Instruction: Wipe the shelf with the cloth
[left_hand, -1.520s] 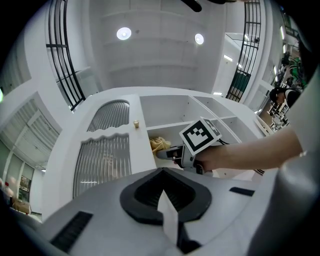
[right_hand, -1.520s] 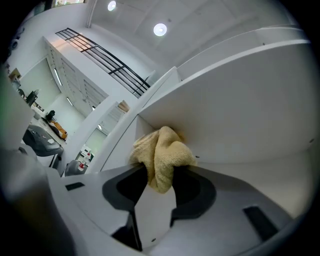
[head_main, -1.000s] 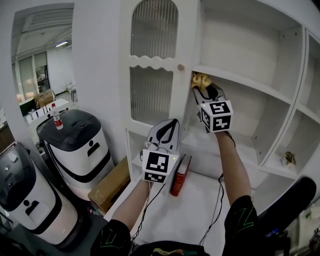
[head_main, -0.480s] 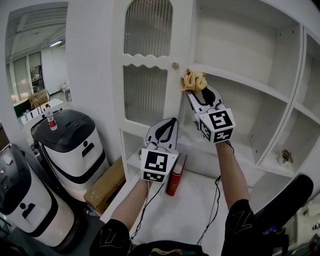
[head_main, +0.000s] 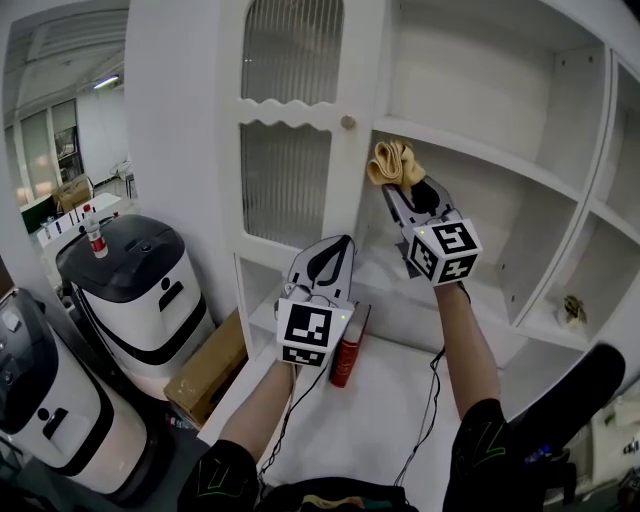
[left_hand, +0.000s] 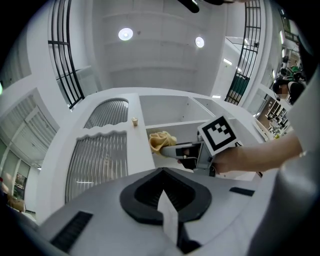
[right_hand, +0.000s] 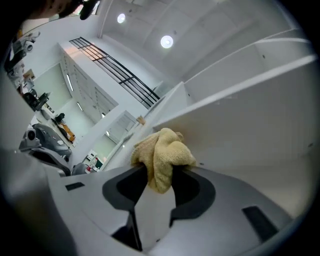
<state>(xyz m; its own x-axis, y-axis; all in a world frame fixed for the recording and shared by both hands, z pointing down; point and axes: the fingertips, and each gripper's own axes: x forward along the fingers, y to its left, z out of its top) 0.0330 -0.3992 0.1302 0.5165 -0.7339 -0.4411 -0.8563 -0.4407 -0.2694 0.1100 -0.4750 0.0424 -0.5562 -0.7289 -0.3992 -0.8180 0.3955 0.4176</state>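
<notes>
Bright, even indoor light fills every view, and round ceiling lamps (left_hand: 125, 34) glare white in both gripper views. Those two bulge strongly and blacken at the corners, though the cloth (right_hand: 162, 155) is sharp; shadows inside the cabinet (head_main: 470, 90) are soft.

The white shelf unit (head_main: 575, 120) has an upper shelf (head_main: 500, 158) that is bare along its front edge. Below it, a wide white ledge (head_main: 390, 420) carries a red book (head_main: 345, 352) near its left edge. A small brownish thing (head_main: 572, 308), too small to identify, sits on the lower right compartment's shelf.
</notes>
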